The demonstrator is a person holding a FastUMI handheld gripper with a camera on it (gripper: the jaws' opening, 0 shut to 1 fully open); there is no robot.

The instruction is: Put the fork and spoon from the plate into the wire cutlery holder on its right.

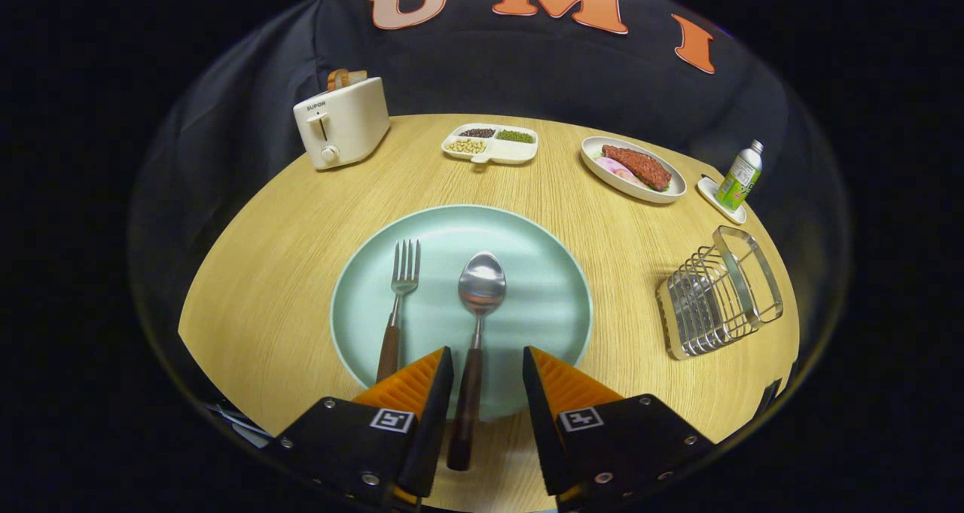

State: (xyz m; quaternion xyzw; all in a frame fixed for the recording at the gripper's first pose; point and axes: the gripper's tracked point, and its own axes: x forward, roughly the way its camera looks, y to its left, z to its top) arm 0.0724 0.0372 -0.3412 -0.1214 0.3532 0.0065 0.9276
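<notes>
Gripper view is showing the tongs [488,374] standing wide, straddling the spoon [476,325] handle without touching it, probably lining up a grasp. Spoon and fork [398,306] are lying side by side on the plate [542,272], handles overhanging its near rim. Wire holder [715,294] is waiting at the surface's right edge.

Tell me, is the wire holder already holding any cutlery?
No, the wire cutlery holder stands empty; the fork and spoon lie on the plate, the open claw straddling the spoon's handle.
</notes>
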